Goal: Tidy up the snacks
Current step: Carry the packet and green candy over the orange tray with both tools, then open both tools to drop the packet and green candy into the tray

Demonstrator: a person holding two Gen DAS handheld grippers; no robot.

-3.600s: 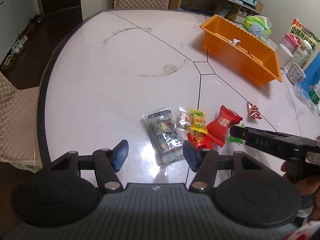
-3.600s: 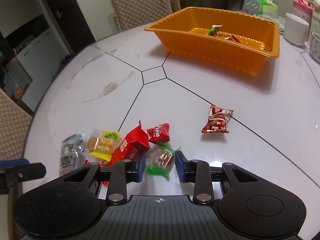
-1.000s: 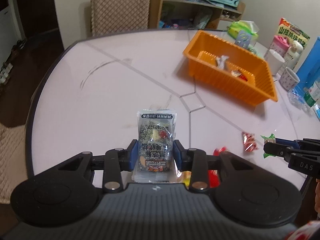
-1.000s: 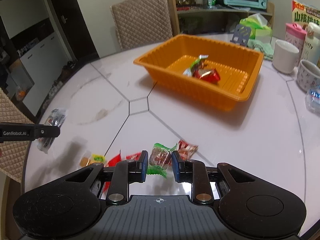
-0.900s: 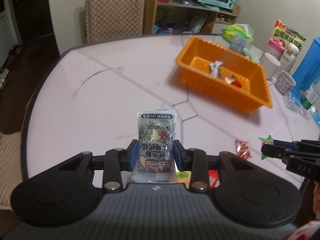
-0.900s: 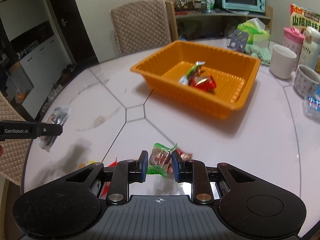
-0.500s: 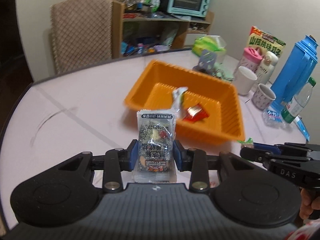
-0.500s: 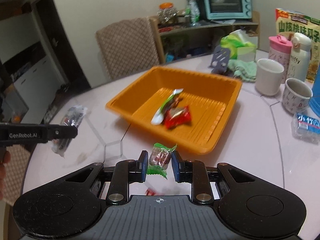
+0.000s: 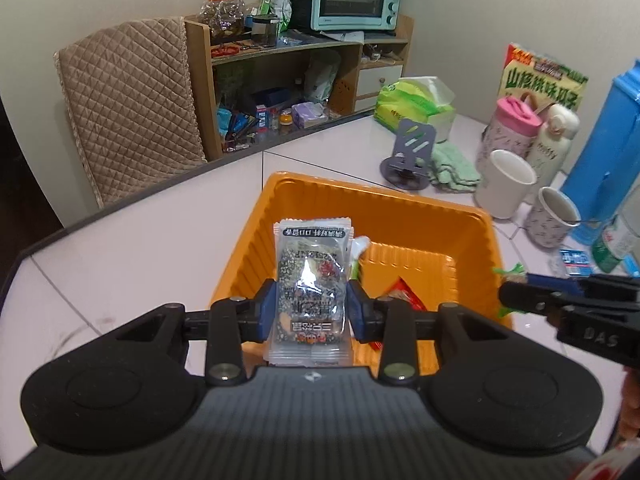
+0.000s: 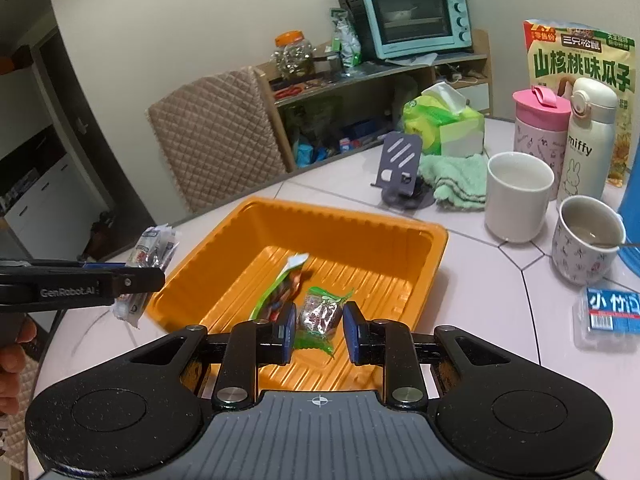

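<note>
My left gripper [image 9: 311, 312] is shut on a clear grey snack packet [image 9: 310, 280] with a speckled print, held over the near left part of the orange tray [image 9: 384, 216]. The right gripper [image 10: 319, 330] is shut on a green-wrapped candy [image 10: 320, 314], hanging above the tray's [image 10: 360, 224] near side. Inside the tray lie a green-and-white wrapped snack [image 10: 282, 280] and a red wrapped one [image 9: 404, 294]. In the left wrist view the right gripper [image 9: 520, 302] comes in from the right with the green wrapper. In the right wrist view the left gripper [image 10: 136, 276] holds the packet [image 10: 150, 256] at the left.
Right of the tray stand a white mug [image 10: 518, 196], a patterned cup [image 10: 586, 240], a pink tumbler [image 10: 540, 120], a white flask [image 10: 588, 136] and a blue jug [image 9: 608, 152]. A phone stand [image 10: 400, 168], green cloth [image 10: 456, 180] and tissue pack [image 10: 440, 124] sit behind it. A quilted chair [image 9: 128, 100] stands at the table's far edge.
Both grippers, each still gripping its snack, have travelled from above the loose pile across the table to above the orange tray. The tray now lies directly under them.
</note>
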